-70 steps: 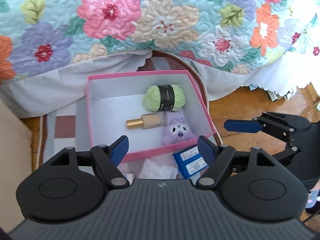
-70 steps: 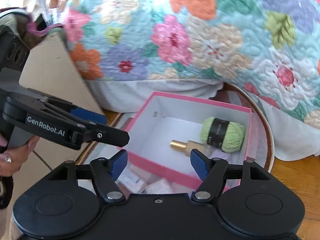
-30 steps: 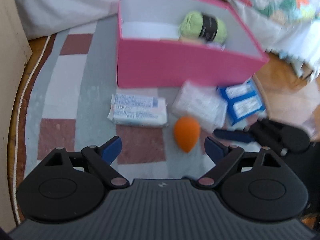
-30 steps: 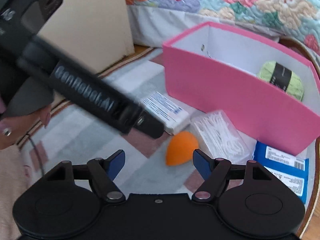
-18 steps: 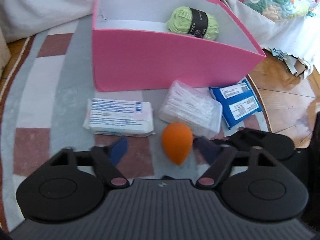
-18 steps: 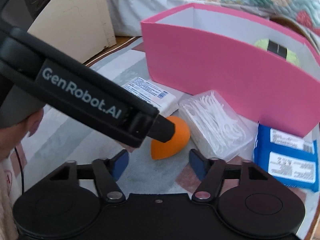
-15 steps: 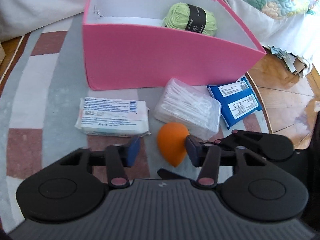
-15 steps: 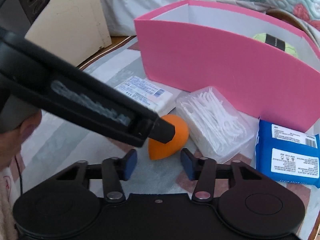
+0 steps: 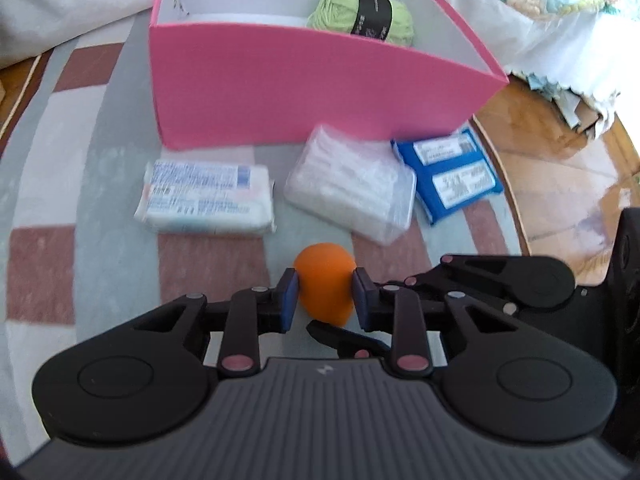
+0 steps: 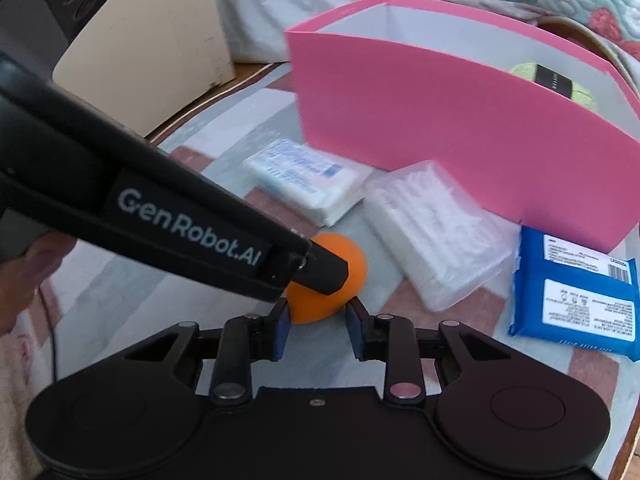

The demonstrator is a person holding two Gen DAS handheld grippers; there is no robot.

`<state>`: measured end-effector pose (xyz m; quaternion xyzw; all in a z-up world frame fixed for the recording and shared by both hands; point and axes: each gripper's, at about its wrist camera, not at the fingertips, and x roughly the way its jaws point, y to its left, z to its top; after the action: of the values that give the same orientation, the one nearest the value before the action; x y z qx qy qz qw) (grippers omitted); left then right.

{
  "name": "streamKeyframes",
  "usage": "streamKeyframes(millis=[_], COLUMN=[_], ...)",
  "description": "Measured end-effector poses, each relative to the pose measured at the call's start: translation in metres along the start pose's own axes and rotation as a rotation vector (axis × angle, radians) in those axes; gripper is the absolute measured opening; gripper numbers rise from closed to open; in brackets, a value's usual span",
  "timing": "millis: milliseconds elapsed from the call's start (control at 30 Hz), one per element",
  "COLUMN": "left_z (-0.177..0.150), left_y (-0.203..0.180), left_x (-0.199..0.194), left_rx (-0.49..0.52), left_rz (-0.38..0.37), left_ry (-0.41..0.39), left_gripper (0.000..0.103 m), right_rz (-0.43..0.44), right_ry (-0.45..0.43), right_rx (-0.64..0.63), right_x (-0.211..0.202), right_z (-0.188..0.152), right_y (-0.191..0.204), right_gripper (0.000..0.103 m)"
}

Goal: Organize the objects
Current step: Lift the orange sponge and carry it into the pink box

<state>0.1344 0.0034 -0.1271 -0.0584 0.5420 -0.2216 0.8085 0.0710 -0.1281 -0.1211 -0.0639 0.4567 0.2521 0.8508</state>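
Pink box (image 9: 304, 92) holds green yarn ball (image 9: 360, 14), upright on rug (image 9: 100, 184).

Both views bright, lit by daylight. Strongest light falls to the right of the pink box (image 9: 304, 92): the white bed skirt (image 9: 560, 40) there is washed out, nearly without detail, and the wood floor (image 9: 560, 168) below it shows a sheen. Box front wall evenly lit; interior pale. Soft shadows only. Motion blur smears the print on the white packet (image 9: 206, 202) and the clear pack (image 9: 352, 188) in front of the box; same in the right wrist view. Fisheye bends the box rim and curves the rug (image 9: 60, 184) edges; corners darken.
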Motion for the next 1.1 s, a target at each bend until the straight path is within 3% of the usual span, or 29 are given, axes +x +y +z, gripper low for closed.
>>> streamKeyframes(millis=[200, 600, 867, 1100], left_z=[-0.014, -0.021, -0.017, 0.003], left_y=[-0.001, -0.01, -0.03, -0.055], left_x=[-0.022, -0.045, -0.075, -0.103], left_rx=[-0.025, -0.078, -0.049, -0.039], left_rz=[-0.012, -0.058, -0.055, -0.039], left_ry=[0.009, -0.025, -0.129, -0.164], left_gripper=[0.027, 0.029, 0.029, 0.029], right_rz=[0.016, 0.041, 0.022, -0.023], right_ry=[0.017, 0.016, -0.031, -0.053], right_rx=[-0.079, -0.134, -0.174, -0.206], right_x=[-0.022, -0.057, -0.072, -0.095], right_z=[-0.004, -0.008, 0.016, 0.04], right_y=[0.02, 0.021, 0.023, 0.02], right_gripper=[0.034, 0.034, 0.034, 0.034])
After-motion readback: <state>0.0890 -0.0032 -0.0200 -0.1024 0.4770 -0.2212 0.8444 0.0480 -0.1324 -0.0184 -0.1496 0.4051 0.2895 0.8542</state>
